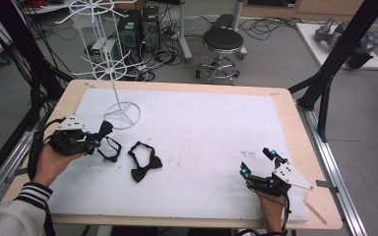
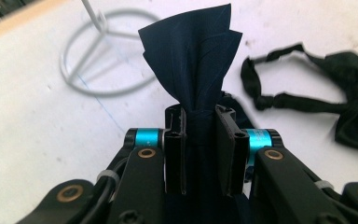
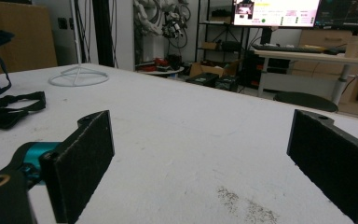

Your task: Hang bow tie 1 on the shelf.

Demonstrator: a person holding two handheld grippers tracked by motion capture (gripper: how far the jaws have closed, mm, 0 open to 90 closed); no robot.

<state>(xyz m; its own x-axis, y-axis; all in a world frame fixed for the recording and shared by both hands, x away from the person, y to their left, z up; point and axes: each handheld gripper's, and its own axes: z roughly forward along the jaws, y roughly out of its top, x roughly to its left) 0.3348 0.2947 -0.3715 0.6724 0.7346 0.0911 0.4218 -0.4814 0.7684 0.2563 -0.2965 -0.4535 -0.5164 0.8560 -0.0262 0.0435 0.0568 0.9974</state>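
Risk: bow tie [image 2: 193,60] slipping from left gripper [image 2: 200,149], pinched at the knot only.
Right gripper [image 1: 258,162] idles spread wide; dangling strap [image 1: 109,150] may snag rack [image 1: 113,73].

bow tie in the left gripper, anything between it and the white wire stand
Nothing visible does. The left gripper is shut on the navy bow tie, and only bare white mat lies between it and the wire stand. The other bow tie lies off to the side.

Lower half of navy bow tie [image 2: 193,60] hidden between left tool [image 2: 200,151] jaws; black bow tie [image 2: 349,105] cut off by right edge, slightly blurred.
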